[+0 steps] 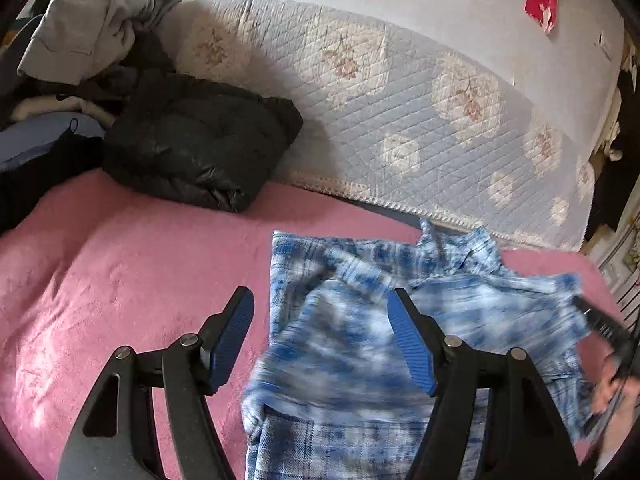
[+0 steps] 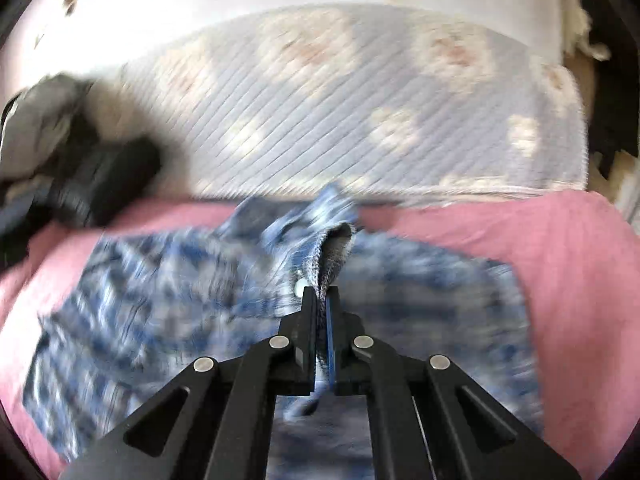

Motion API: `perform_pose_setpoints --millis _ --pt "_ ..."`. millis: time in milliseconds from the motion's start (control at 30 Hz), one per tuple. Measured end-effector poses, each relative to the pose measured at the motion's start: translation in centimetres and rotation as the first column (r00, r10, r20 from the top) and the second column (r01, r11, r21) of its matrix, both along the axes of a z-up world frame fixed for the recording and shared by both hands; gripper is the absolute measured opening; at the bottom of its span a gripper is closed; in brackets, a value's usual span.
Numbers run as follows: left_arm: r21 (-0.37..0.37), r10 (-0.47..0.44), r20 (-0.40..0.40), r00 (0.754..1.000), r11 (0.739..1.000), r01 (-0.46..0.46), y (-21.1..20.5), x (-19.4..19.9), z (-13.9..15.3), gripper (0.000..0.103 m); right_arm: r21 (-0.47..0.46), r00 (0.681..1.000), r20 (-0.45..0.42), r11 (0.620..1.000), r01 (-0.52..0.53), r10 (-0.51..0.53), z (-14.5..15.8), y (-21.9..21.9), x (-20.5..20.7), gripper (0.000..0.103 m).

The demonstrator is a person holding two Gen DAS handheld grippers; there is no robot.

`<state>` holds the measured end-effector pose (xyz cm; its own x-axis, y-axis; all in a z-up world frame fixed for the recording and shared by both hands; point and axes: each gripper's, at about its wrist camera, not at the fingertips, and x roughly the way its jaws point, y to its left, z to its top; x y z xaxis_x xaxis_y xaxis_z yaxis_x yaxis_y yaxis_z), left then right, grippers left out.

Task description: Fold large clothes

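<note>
A blue and white plaid shirt point(image 1: 352, 320) lies partly folded on the pink blanket point(image 1: 120, 280). My left gripper point(image 1: 320, 304) is open and empty, hovering over the shirt's left part. My right gripper point(image 2: 322, 294) is shut on an edge of the plaid shirt point(image 2: 160, 280) near a white button and holds the cloth up. The right gripper also shows in the left wrist view point(image 1: 600, 320) at the shirt's right side. The right wrist view is blurred by motion.
A folded black puffer jacket point(image 1: 200, 144) lies at the back left of the blanket. A pile of grey and dark clothes point(image 1: 92, 24) is behind it. A quilted floral cover point(image 1: 400, 112) stands along the back against the white wall.
</note>
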<state>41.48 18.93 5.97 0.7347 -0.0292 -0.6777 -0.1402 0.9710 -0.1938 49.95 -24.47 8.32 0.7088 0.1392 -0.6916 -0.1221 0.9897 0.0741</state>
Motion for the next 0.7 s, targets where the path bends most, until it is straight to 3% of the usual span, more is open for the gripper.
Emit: perform_pose_setpoints --millis 33,133,167,267,533,633,700 --pt "-0.008 -0.011 -0.022 1.0 1.0 0.011 -0.2 0.3 -0.4 0.068 -0.008 1.0 -0.006 1.0 0.013 -0.014 0.0 -1.0 0.4 0.004" --pt "-0.155 -0.041 -0.095 0.995 0.988 0.026 0.4 1.0 -2.3 0.068 -0.037 0.999 -0.014 0.998 0.043 -0.043 -0.7 -2.9 1.1 0.004" --pt "-0.159 -0.025 -0.102 0.995 0.987 0.008 0.5 1.1 -2.6 0.068 -0.043 0.998 -0.015 0.997 0.065 -0.066 -1.0 -3.4 1.3 0.004" --pt "-0.077 0.014 -0.126 0.992 0.997 -0.023 0.4 1.8 -3.5 0.068 -0.04 0.994 -0.009 0.994 0.105 -0.106 -1.4 -5.0 2.0 0.004" --pt "-0.019 0.015 -0.18 0.984 1.0 -0.018 -0.6 3.3 -5.7 0.068 -0.086 0.994 -0.024 0.99 0.108 -0.11 -1.8 -5.3 4.0 0.004" --pt "0.001 -0.008 -0.146 0.989 1.0 0.008 -1.1 3.3 -5.2 0.068 -0.072 0.992 -0.061 0.991 0.109 -0.114 -2.1 -5.8 4.2 0.004" --pt "-0.002 -0.046 -0.077 0.996 0.999 0.046 -1.4 2.9 -3.6 0.068 -0.043 0.99 -0.091 0.994 0.101 -0.104 -2.1 -6.3 3.9 0.006"
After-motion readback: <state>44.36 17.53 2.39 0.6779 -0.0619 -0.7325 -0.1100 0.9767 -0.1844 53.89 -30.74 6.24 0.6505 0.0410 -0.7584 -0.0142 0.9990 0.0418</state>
